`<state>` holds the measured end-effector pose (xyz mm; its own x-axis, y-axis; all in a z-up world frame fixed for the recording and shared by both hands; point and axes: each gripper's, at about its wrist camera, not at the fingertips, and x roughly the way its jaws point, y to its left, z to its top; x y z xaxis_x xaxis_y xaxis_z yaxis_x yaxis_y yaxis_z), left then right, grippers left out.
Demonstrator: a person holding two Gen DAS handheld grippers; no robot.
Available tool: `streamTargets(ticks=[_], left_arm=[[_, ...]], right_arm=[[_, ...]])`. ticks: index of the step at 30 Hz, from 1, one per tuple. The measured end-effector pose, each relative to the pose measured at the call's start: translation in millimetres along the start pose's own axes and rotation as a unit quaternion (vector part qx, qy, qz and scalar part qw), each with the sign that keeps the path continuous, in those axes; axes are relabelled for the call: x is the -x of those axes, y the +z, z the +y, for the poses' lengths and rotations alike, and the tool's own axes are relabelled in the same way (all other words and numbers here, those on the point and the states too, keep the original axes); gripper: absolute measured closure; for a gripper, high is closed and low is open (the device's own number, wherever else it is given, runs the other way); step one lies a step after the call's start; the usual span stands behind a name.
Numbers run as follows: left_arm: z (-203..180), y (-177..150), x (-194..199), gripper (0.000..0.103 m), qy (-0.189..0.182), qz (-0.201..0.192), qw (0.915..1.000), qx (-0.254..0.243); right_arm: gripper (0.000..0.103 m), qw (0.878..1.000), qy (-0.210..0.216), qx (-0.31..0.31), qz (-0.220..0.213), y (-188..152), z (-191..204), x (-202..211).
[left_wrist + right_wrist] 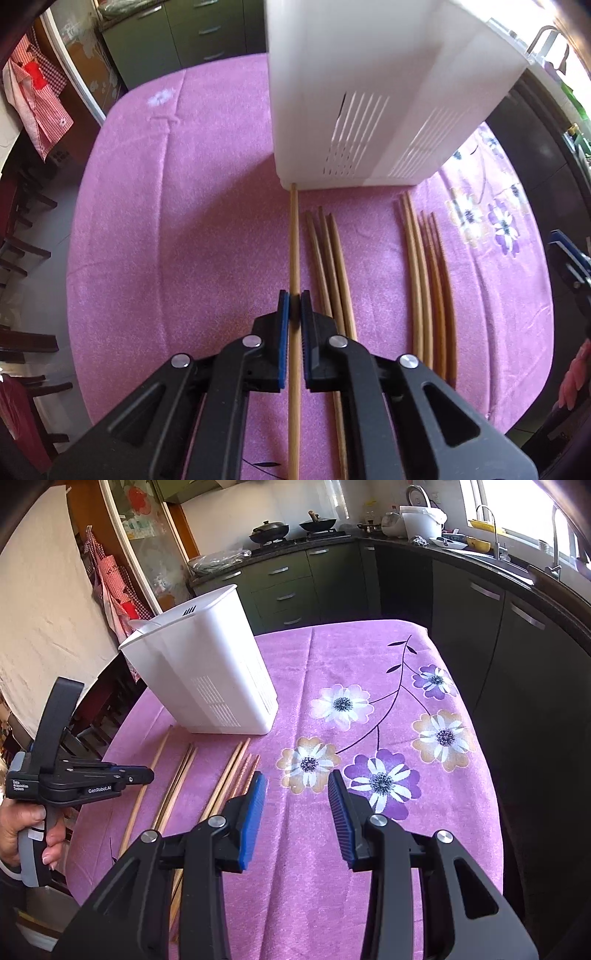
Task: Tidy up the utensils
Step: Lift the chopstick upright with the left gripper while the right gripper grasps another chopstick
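Left wrist view: my left gripper (294, 300) is clamped on a single chopstick (294, 236), blue pads (283, 310) pinching its shaft. Its far tip touches the bottom corner of the white utensil holder (369, 92). Just right of it lies a cluster of chopsticks (328, 258) on the pink tablecloth (166, 240), then a gap, then a second cluster (428, 266) nearer the right table edge. Wide bare cloth to the left of the held stick, running to the rounded table edge; chairs (22, 236) sit beyond that. The holder blocks straight ahead. No readable writing here.

Right wrist view: my right gripper (296, 786) hangs with its fingers apart, nothing between them, over the floral part of the cloth. The second cluster (236, 775) sits just beside its left pad (253, 819). The holder (199, 679) stands near the far left table edge. The right half of the table is bare; dark cabinets (480, 635) run close along that side. The left gripper's (142, 775) body reads "GenRobot.AI"; a smaller label is too small for me to read. A hand (26, 830) holds its grip.
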<state>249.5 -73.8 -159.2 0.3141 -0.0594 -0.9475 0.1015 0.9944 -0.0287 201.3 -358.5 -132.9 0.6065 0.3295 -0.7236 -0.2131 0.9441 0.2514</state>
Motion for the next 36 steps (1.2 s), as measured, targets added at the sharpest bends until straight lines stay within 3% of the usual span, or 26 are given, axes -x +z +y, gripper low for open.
streamTargets(ticks=[12,21,29,36], left_arm=[[15.2,-11.2,88.2,0.097,-0.024,-0.102,0.9944,-0.014],[26.6,-38.6,133.8,0.097,-0.028,-0.173,0.9842,-0.024],[34.1,-55.9,146.4,0.097,-0.025,-0.204,0.9782,-0.031],[39.4,-61.0,148.3,0.097,-0.035,-0.208,0.9769,-0.035]], right_arm=[[0.067,1.000,0.008,0.020,0.021,3.3,16.3,-8.7],[0.067,0.990,0.032,0.032,0.130,4.1,23.8,-55.1],[0.084,0.977,0.022,0.026,0.211,9.5,35.9,-103.5],[0.087,0.971,-0.013,0.040,0.233,12.8,54.4,-118.6]])
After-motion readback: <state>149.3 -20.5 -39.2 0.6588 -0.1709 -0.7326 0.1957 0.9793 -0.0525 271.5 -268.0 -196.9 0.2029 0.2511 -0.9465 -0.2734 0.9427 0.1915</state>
